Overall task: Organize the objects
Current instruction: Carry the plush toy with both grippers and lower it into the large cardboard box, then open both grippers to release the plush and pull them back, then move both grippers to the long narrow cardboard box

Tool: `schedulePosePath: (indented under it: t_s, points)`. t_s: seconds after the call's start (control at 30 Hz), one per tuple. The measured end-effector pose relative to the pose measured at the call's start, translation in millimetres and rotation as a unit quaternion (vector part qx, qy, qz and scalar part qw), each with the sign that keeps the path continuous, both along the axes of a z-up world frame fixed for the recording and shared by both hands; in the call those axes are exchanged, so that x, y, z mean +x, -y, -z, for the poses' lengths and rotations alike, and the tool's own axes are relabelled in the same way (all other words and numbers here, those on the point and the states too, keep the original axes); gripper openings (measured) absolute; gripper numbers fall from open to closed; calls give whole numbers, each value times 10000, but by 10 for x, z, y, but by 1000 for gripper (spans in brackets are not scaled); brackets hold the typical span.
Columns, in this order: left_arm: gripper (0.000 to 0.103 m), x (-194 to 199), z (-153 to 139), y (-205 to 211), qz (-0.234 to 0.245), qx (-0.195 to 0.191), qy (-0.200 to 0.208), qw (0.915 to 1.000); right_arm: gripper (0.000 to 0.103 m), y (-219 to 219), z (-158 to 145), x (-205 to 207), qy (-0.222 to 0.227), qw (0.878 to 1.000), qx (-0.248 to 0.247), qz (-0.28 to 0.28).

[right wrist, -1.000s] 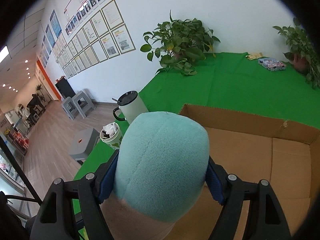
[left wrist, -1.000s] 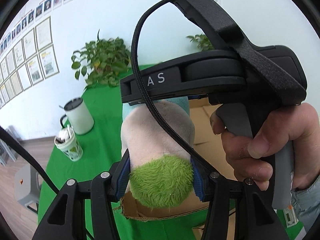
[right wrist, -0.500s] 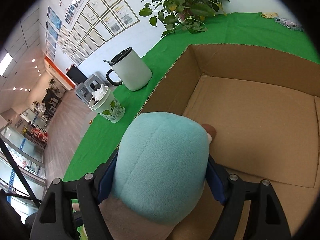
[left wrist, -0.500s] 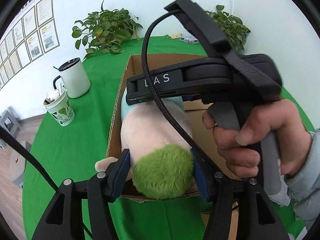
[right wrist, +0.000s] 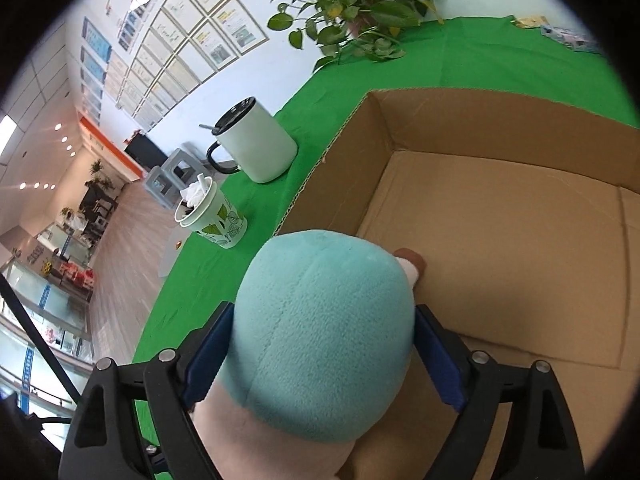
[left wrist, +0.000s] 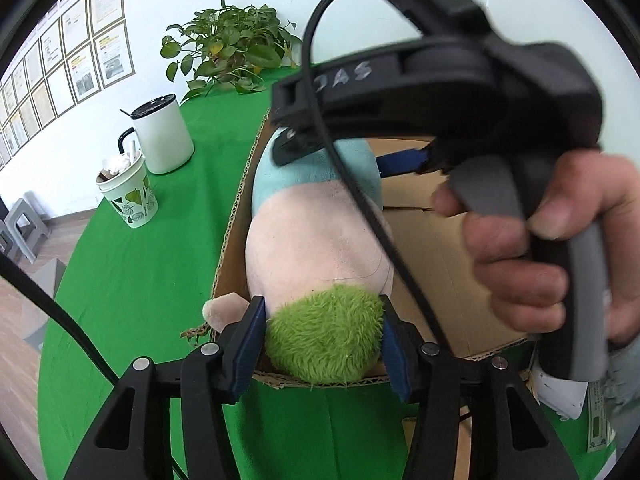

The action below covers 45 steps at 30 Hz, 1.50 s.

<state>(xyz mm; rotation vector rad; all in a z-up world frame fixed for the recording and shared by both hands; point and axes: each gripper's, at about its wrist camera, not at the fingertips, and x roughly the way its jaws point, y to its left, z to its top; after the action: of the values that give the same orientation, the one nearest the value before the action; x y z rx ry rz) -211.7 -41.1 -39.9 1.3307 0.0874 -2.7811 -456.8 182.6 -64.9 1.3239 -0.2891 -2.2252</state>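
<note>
A plush toy with a fuzzy green end (left wrist: 324, 332), a pink body and a teal end (right wrist: 320, 340) lies lengthwise inside the cardboard box (right wrist: 480, 120), along its left wall. My left gripper (left wrist: 322, 308) is shut on the green end over the box's near rim, its jaws closing a little. My right gripper (right wrist: 324, 316) straddles the teal end with its jaws opening. In the left wrist view its blue finger (left wrist: 404, 158) stands clear of the teal fabric. A hand (left wrist: 540, 260) holds the right gripper's handle.
A white mug with a black lid (right wrist: 256, 144) and a leaf-print paper cup (right wrist: 212, 216) stand on the green cloth (left wrist: 140, 280) left of the box. A potted plant (right wrist: 360, 4) sits at the back. The box floor (right wrist: 520, 260) right of the toy is bare.
Both grippers came down with the plush toy from above the box into it. The right jaws have widened off the teal end, while the left still grips the green end.
</note>
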Motion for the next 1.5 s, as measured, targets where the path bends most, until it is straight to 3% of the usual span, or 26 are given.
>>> schedulePosePath:
  t_s: [0.17, 0.33, 0.4, 0.57, 0.7, 0.87, 1.1, 1.5]
  points:
    - [61, 14, -2, 47, 8, 9, -32, 10000, 87, -271, -469, 333, -334, 9941, 833, 608]
    - [63, 145, -128, 26, 49, -132, -244, 9996, 87, -779, -975, 985, -928, 9878, 713, 1026]
    - [64, 275, -245, -12, 92, -204, -451, 9987, 87, -967, -1077, 1337, -1198, 9813, 937, 1177]
    - [76, 760, -613, -130, 106, -71, -1115, 9937, 87, -1281, -1077, 2066, -1482, 9595, 1529, 1845]
    - [96, 1319, -936, -318, 59, 125, -1918, 9813, 87, -1346, -995, 2570, -1679, 9404, 1888, 2277]
    - [102, 1927, -1143, -685, 30, -237, -2521, 9674, 87, -1404, -859, 3034, -1744, 9379, 1793, 2404]
    - [102, 2357, -1138, -1009, -26, -118, -2273, 9738, 87, -1324, -702, 3454, -1834, 9409, 1849, 2164]
    - [102, 2723, -1094, -1405, 108, -372, -1844, 9821, 87, -1358, -492, 3830, -1819, 9496, 1665, 1937]
